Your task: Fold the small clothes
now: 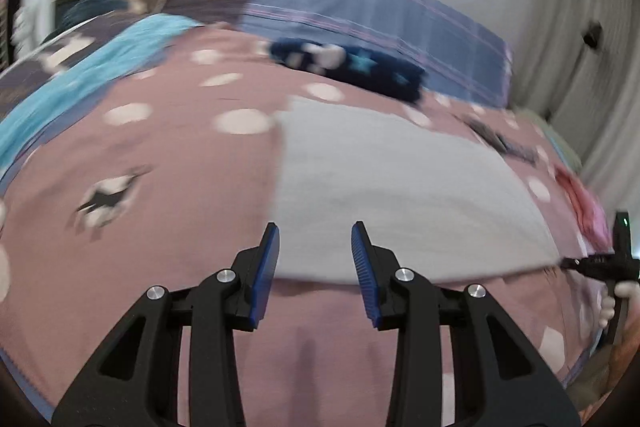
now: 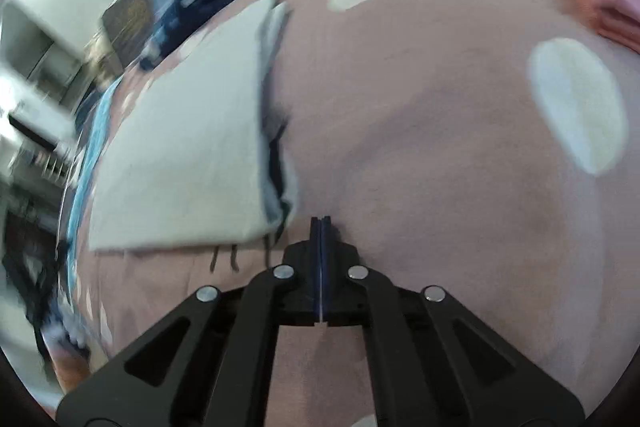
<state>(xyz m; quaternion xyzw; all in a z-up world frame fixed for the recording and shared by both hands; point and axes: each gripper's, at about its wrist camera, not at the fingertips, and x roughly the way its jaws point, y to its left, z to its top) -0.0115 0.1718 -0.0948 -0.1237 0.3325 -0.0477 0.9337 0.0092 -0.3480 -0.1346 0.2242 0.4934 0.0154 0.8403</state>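
1. Frankly, I read no writing; blur hides detail.
2. My left tongs (image 1: 315,233) gape empty above the folded grey garment (image 1: 400,187), flat on the soft pink polka-dot bedspread (image 1: 160,155).
3. My right tongs (image 2: 321,227) are pressed closed, empty, beside it.

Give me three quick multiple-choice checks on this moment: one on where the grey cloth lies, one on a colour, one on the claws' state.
1. Where does the grey cloth lie?
A. On the pink dotted cover
B. On the floor
C. Held up in the air

2. What colour is the garment with the star beyond the grey cloth?
A. Yellow
B. Dark blue
C. White

3. How do the claws stand?
A. Both open
B. Left shut, right open
C. Left open, right shut

Answers:
1. A: it lies flat on the cover in both views.
2. B: it is dark blue with a turquoise star.
3. C: the left claw shows a clear gap with nothing in it; the right claw has its pads together beside the cloth's corner.
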